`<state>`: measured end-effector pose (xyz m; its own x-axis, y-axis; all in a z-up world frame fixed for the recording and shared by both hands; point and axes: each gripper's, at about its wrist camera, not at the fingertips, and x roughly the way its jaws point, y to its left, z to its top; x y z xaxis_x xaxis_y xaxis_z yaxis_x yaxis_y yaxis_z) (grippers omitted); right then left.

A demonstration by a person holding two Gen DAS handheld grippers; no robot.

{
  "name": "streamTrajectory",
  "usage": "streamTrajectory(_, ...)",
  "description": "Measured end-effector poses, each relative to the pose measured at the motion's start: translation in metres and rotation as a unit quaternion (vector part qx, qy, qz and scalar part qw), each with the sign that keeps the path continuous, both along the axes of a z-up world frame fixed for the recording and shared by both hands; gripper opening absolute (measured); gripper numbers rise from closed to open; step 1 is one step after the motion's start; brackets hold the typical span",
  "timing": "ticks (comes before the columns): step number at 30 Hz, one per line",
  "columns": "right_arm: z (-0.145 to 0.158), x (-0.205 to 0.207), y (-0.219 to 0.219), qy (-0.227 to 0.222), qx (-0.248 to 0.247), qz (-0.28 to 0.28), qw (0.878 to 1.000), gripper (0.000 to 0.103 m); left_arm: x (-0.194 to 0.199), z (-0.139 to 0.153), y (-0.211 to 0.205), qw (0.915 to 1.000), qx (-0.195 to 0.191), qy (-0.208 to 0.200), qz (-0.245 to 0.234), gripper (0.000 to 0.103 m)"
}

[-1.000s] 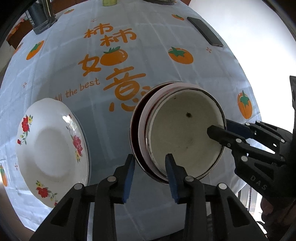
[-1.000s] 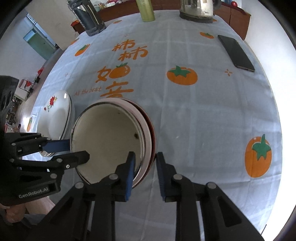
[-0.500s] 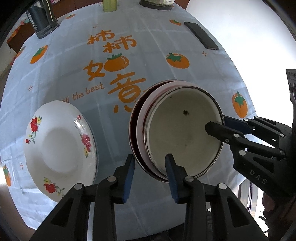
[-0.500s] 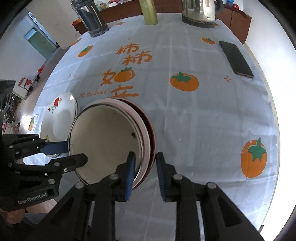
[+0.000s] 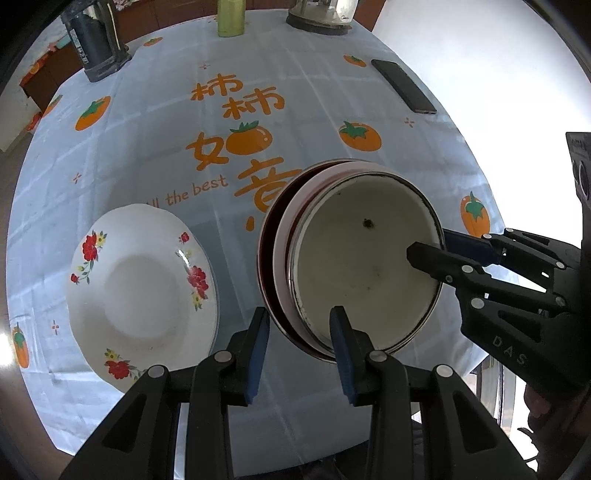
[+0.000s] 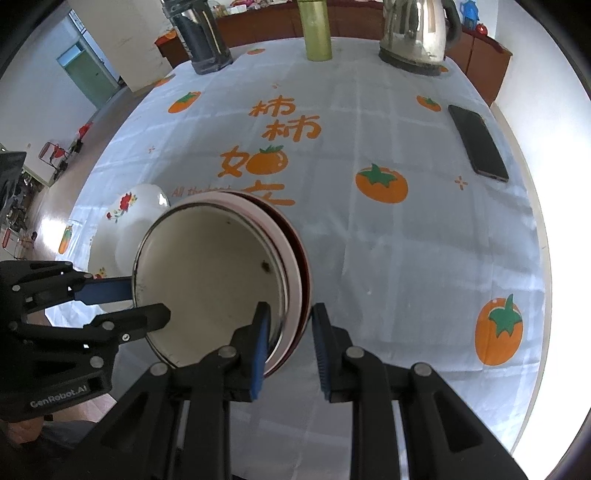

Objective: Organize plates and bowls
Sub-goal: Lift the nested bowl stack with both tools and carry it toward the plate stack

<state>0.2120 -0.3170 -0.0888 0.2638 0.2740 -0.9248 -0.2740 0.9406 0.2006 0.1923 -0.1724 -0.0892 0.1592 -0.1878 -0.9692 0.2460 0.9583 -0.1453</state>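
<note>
Tablecloth: pale blue check, orange persimmon prints, orange lettering at centre; covers a round table.
Stack of bowls: nested, cream enamel bowl innermost, pink and dark red rims outside; lower centre of both views, tilted, apparently lifted off the cloth.
Left gripper: clamped on the stack's near rim, one finger inside, one outside.
Right gripper: clamped on the opposite rim likewise.
Floral plate: white, red flowers; lower left, flat on the cloth, just beside the stack.
Phone: dark, upper right.
Kettle: steel, top edge.
Green bottle: top centre.
Dark jug: upper left.
Room: white walls, brown cabinet behind, green door far left.
</note>
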Motion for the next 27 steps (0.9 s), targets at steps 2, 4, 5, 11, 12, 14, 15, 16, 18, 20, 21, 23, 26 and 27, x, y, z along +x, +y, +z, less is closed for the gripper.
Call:
streamTrajectory(2,0.001,0.0,0.001,-0.001,0.0,0.001,1.0,0.023,-0.001,0.001,0.002,1.0,0.0,-0.001,0.001,0.036)
streamTrajectory(4,0.003,-0.001,0.003,-0.002,-0.001,0.003,1.0,0.023,-0.002,0.002,0.004,1.0,0.0,-0.001,0.002,0.036)
streamTrajectory(5,0.003,-0.001,0.005,-0.002,-0.002,0.004,1.0,0.023,-0.002,0.003,0.005,1.0,0.001,-0.002,0.002,0.036)
streamTrajectory(11,0.004,-0.002,0.011,-0.001,-0.005,0.01,1.0,0.023,-0.006,0.005,0.01,1.0,0.001,-0.002,0.006,0.036)
streamTrajectory(12,0.004,-0.003,0.012,-0.001,-0.005,0.011,1.0,0.023,-0.006,0.005,0.011,1.0,0.002,-0.002,0.007,0.036)
streamTrajectory(14,0.005,-0.003,0.014,-0.002,-0.007,0.014,1.0,0.023,-0.007,0.006,0.014,0.9999,0.002,-0.003,0.01,0.036)
streamTrajectory(15,0.006,-0.004,0.015,-0.003,-0.007,0.016,1.0,0.023,-0.008,0.006,0.015,0.9999,0.002,-0.004,0.011,0.036)
streamTrajectory(16,0.006,-0.004,0.016,-0.004,-0.007,0.017,1.0,0.023,-0.009,0.007,0.017,0.9999,0.002,-0.004,0.013,0.036)
streamTrajectory(18,0.007,-0.005,0.019,-0.005,-0.008,0.02,1.0,0.023,-0.01,0.008,0.019,0.9998,0.003,-0.006,0.016,0.036)
streamTrajectory(20,0.008,-0.006,0.023,-0.007,-0.01,0.025,1.0,0.023,-0.011,0.009,0.022,0.9998,0.003,-0.006,0.02,0.036)
streamTrajectory(21,0.009,-0.006,0.025,-0.008,-0.01,0.027,1.0,0.023,-0.012,0.01,0.025,0.9997,0.003,-0.007,0.022,0.036)
streamTrajectory(23,0.01,-0.007,0.028,-0.01,-0.01,0.03,0.999,0.023,-0.013,0.011,0.027,0.9996,0.004,-0.008,0.026,0.036)
streamTrajectory(26,0.011,-0.008,0.033,-0.012,-0.011,0.037,0.999,0.023,-0.015,0.012,0.032,0.9994,0.004,-0.008,0.033,0.036)
streamTrajectory(27,0.012,-0.009,0.035,-0.012,-0.012,0.04,0.999,0.023,-0.016,0.012,0.034,0.9993,0.004,-0.009,0.035,0.036)
